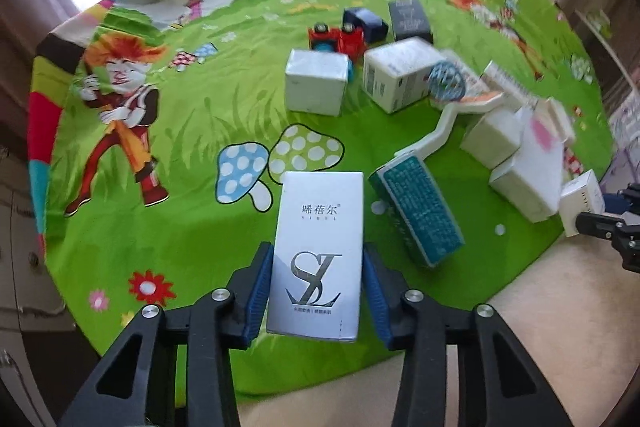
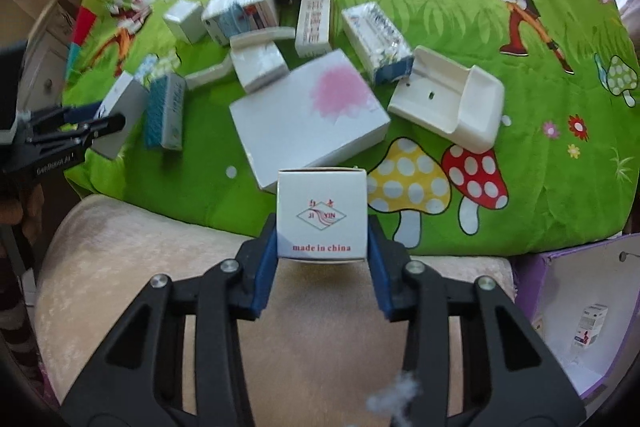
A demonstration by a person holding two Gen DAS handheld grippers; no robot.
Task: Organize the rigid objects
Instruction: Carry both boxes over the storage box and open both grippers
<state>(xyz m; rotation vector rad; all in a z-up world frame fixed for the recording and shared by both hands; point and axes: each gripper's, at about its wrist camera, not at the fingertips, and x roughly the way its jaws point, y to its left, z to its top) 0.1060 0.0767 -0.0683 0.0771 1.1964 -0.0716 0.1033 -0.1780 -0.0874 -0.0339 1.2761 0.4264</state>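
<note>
Both grippers are pinching cartons at their lower ends only, the left gripper [image 1: 318,285] gripping the tall silver box [image 1: 318,255] and the right gripper [image 2: 322,259] the small white box [image 2: 322,214], so either carton is risking pivoting and slipping from the jaws.

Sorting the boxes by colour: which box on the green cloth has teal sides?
The long teal-sided box, lying beside the silver SL box that the left tongs grip. The neighbouring boxes are white, silver, black or dark blue.

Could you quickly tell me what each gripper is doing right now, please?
Left gripper: shut on the tall white SL box.
Right gripper: shut on the small white cube box.
</note>
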